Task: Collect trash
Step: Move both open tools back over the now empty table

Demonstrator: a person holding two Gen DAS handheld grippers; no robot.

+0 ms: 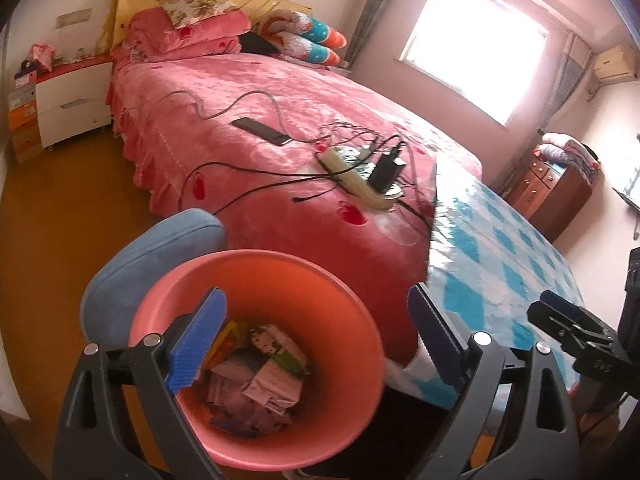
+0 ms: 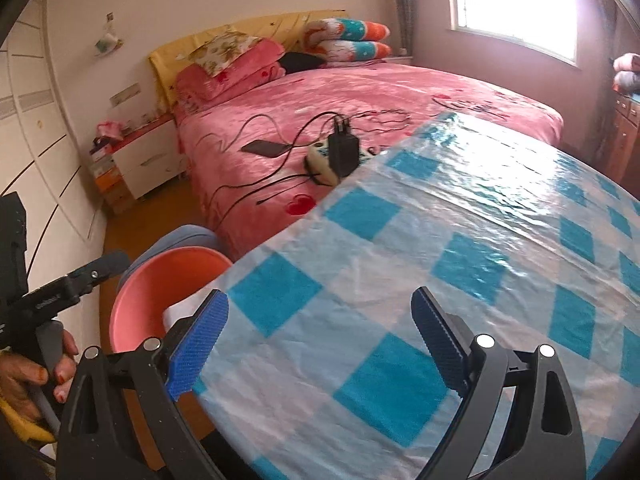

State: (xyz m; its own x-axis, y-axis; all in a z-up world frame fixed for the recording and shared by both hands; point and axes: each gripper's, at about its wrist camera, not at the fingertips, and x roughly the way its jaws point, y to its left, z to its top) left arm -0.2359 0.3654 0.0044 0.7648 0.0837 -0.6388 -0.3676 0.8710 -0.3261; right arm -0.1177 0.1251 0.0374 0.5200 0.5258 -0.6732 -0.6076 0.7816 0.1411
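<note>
Blue fingers (image 1: pixel 200 344) of the left gripper (image 1: pixel 316 340) sit closest to the camera, spread wide apart with nothing between them. They hang right over the pink bin (image 1: pixel 264 356), which fills the view from 6 to 7 o'clock. Down in the bin lies the trash (image 1: pixel 260 376): crumpled papers and bright wrappers piled on the bottom. My guess is the gripper hangs there because that is where trash gets dropped. The bin stands just beside the table (image 1: pixel 500 260), so things from the table can go straight in. A blue chair (image 1: pixel 160 248) peeks out behind the bin at 9 o'clock.

Over on the other side, the right gripper (image 2: pixel 320 340) is wide open too and holds nothing. It points across the table with its blue and white checked cloth (image 2: pixel 460 240). I see no trash on the part of the cloth that shows, so the picking up looks nearly done or all done.

Behind the table, at 12 o'clock, is a pink bed (image 1: pixel 260 92). A power strip (image 1: pixel 360 176), a phone (image 1: pixel 262 131) and some wires rest on it. Those are not trash.
</note>
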